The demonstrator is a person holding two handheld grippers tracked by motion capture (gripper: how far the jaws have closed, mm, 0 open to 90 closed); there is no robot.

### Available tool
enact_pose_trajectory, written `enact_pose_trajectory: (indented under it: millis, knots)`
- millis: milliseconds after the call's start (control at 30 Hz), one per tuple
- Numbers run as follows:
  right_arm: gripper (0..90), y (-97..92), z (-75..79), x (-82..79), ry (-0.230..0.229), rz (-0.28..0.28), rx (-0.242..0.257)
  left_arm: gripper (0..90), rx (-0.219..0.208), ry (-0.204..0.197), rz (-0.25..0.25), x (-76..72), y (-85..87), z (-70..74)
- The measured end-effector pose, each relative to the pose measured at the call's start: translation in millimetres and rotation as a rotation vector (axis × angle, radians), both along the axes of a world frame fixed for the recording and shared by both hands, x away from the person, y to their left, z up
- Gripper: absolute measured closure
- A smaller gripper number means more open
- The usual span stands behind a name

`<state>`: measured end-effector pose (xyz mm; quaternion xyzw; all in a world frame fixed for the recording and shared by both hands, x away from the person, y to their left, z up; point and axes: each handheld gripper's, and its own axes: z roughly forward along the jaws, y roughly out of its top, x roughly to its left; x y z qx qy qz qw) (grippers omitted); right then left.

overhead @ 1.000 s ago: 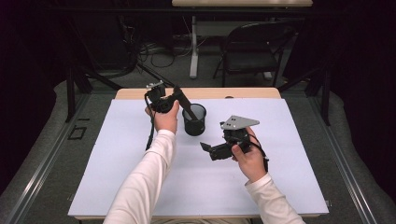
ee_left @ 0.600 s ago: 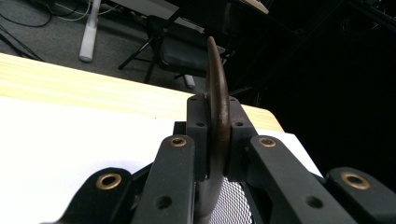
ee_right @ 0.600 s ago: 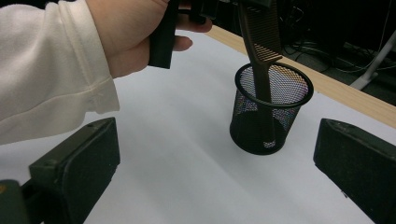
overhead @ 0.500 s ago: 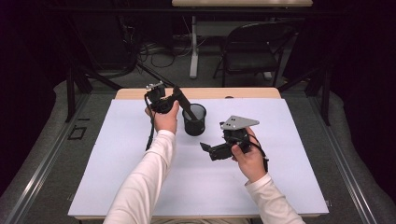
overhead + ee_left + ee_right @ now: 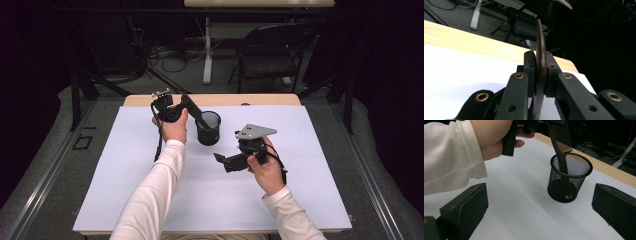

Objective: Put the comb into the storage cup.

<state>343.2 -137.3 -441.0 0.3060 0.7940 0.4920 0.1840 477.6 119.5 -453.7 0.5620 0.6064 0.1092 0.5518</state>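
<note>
Nothing moved: comb (image 5: 561, 143) in mesh cup (image 5: 570, 178), chair (image 5: 272, 50) beyond.

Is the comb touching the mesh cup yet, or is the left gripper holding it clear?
Touching. In the right gripper view the comb, shut in the left gripper, leans on the mesh cup rim, its lower end at the bottom inside.

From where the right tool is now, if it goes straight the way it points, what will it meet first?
Probably the black mesh cup, which stands between the open jaws of the right tool. The white table cover before it looks free. The brown comb leans inside the cup. Depth is uncertain.
</note>
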Motion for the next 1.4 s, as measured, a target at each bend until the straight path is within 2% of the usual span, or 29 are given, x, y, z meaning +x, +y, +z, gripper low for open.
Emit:
enact_pose_trajectory:
  millis: [933,1400]
  knots:
    - [1.0,1.0,-0.6,0.1,0.001,0.001,-0.003,83.2,-0.003,0.012,0.022,-0.1,6.3,-4.0]
    - [1.0,0.9,-0.6,0.3,-0.001,0.0,-0.003,76.2,0.004,0.009,0.026,-0.5,9.5,-1.8]
